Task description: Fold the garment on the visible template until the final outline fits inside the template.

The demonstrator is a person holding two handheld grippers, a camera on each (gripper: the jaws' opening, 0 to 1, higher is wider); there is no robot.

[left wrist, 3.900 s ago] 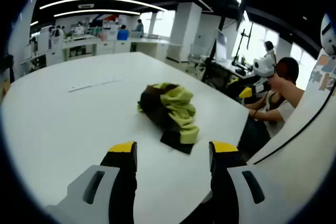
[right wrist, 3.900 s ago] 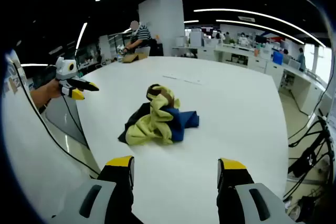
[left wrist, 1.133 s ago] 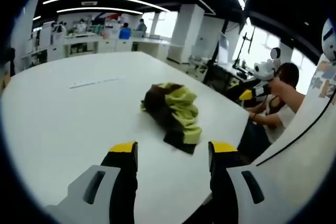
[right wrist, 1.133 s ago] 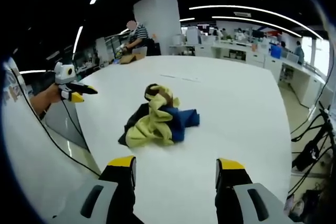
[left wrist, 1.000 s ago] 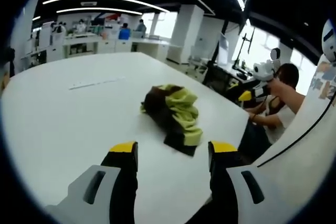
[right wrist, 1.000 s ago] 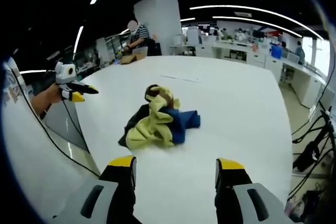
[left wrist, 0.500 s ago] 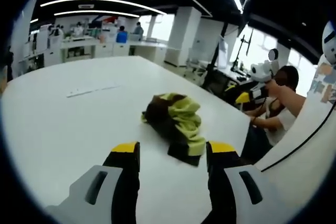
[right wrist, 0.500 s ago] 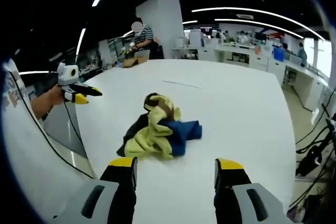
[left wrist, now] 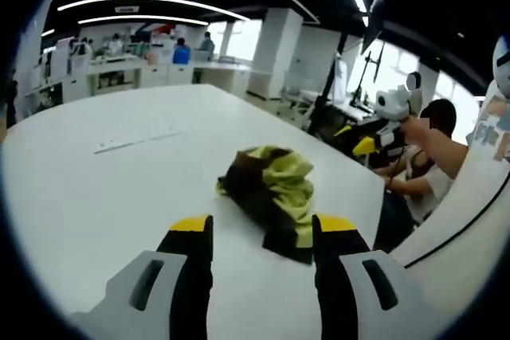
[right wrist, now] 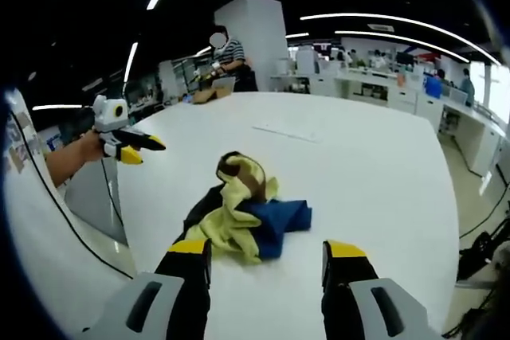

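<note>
A crumpled garment (left wrist: 272,189) in yellow-green, brown and black lies bunched on the white table (left wrist: 103,189); in the right gripper view the garment (right wrist: 243,216) also shows a blue part. My left gripper (left wrist: 259,232) is open just short of the heap, nothing between its jaws. My right gripper (right wrist: 267,256) is open too, its yellow tips close to the garment's near edge. The left gripper (right wrist: 127,142) shows in the right gripper view at the left, held in a hand off the table's edge. The right gripper (left wrist: 381,121) shows in the left gripper view at the right.
A thin pale strip (left wrist: 131,137) lies flat on the table beyond the garment, seen again as the strip (right wrist: 285,131). A person (right wrist: 227,57) works at the table's far end. Desks, monitors and people fill the office behind. The table edge (left wrist: 378,197) runs close to the garment.
Both views have closed in on the garment, which now sits larger and nearer the jaws. The garment itself has not moved. Both grippers stay open.
</note>
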